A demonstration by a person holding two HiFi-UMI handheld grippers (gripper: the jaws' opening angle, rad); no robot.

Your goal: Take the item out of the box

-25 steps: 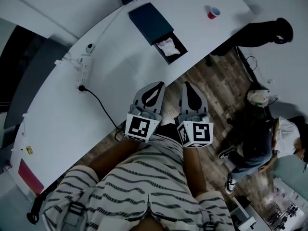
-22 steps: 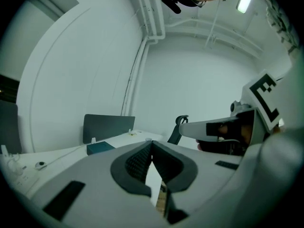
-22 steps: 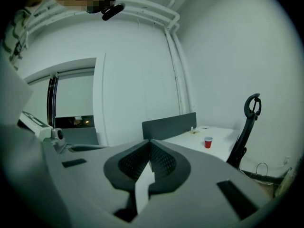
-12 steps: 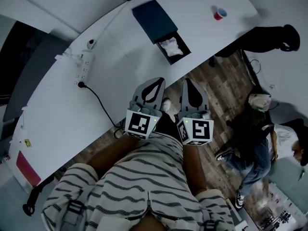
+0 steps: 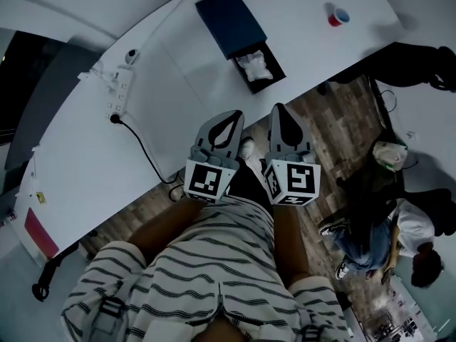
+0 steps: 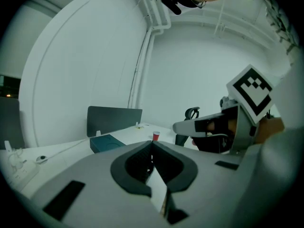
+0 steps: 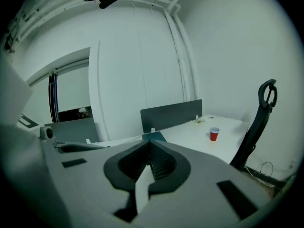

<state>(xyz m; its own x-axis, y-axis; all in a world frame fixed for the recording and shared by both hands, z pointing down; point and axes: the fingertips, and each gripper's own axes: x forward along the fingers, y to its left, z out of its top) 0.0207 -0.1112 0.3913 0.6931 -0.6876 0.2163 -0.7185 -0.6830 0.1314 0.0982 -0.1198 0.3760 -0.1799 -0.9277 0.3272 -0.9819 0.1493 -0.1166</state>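
- Left gripper [image 5: 229,120] is held over the person's lap, short of the table edge. Its jaws are together with nothing between them.
- Right gripper [image 5: 281,114] is just beside it. Its jaws are likewise pressed together and empty.
- Both grippers aim forward at the table [image 5: 178,70], and neither touches it.
- The table is white and long, with a curved near edge. It runs from lower left to upper right in the head view.
- A power strip [image 5: 117,91] lies on its left part, and a black cable [image 5: 146,150] trails from it over the near edge.
- A red cup [image 5: 338,16] stands far to the right, well apart from the box.
- A grey divider [image 7: 171,114] stands along the table's far side, before white walls.
- The floor [image 5: 335,120] is wood plank, and a dark chair [image 7: 259,122] stands at the right.
- Another person [image 5: 377,219] sits on the floor to the right.
- The box [image 5: 231,21] is dark blue and lies flat near the middle of the table.
- Its long axis runs away from the person, slanting from upper left to lower right in the head view.
- Its drawer [image 5: 276,75] is slid out of the near end, toward the table edge.
- The item [image 5: 255,65], a white crumpled lump, lies inside the drawer. I cannot tell its long axis.
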